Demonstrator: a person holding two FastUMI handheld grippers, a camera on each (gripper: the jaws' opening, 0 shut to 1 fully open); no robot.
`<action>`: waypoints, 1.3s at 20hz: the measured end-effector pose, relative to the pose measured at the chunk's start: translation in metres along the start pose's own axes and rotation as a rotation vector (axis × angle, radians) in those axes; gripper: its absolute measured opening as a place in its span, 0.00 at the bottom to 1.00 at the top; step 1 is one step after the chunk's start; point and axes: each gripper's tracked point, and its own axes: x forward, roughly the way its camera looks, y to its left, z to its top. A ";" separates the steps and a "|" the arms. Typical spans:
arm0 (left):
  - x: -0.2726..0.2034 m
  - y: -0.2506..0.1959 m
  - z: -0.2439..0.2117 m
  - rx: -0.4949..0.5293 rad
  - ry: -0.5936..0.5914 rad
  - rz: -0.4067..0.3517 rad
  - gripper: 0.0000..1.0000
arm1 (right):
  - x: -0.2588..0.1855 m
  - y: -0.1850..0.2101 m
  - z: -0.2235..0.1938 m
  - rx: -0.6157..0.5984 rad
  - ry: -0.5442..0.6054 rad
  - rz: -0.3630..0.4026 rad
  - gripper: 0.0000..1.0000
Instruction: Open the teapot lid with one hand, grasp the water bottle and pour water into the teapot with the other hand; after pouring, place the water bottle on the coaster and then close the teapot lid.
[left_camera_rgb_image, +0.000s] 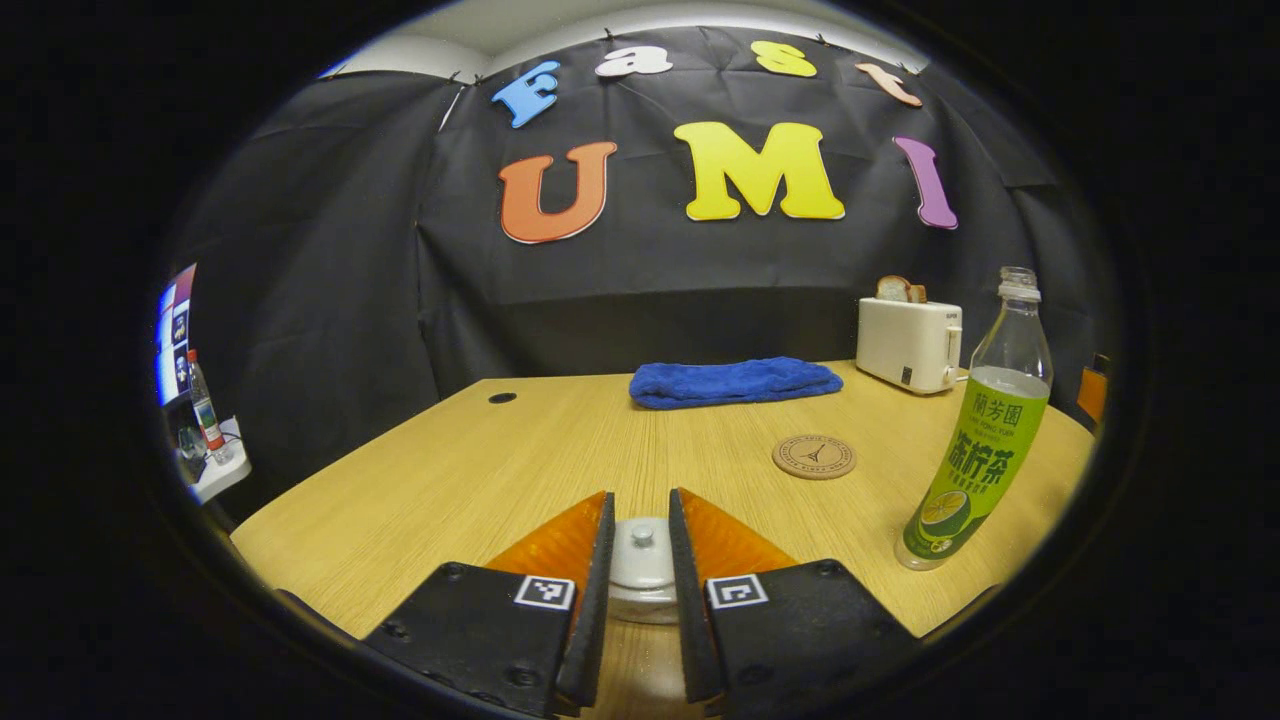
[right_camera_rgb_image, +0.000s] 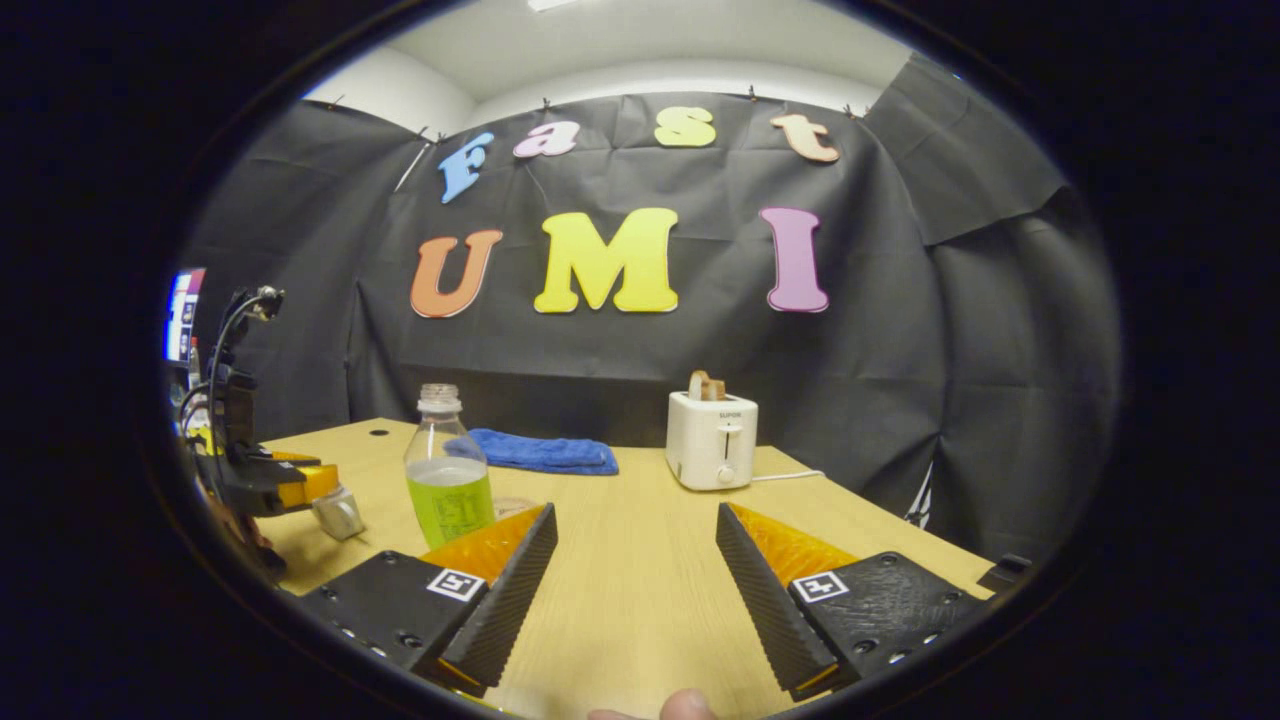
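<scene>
Your left gripper (left_camera_rgb_image: 640, 545) brackets the teapot lid (left_camera_rgb_image: 641, 555) at the table's near edge; whether it pinches, you cannot tell. Your right gripper (right_camera_rgb_image: 636, 555) is spread, empty. The bottle (left_camera_rgb_image: 985, 440), near right, looks smooth and uncapped: grip its labelled middle

open table (right_camera_rgb_image: 640, 560) right of bottle (right_camera_rgb_image: 449, 468)
</scene>
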 end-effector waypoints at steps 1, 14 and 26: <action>0.002 -0.001 0.001 0.001 0.000 -0.003 0.21 | 0.001 0.004 0.000 0.005 0.000 0.016 0.96; -0.024 0.001 0.042 -0.032 -0.079 -0.032 0.03 | -0.015 0.092 -0.012 -0.021 0.020 0.339 0.96; -0.062 0.029 0.049 -0.029 -0.127 -0.003 0.02 | 0.042 0.128 -0.045 0.012 0.143 0.259 0.97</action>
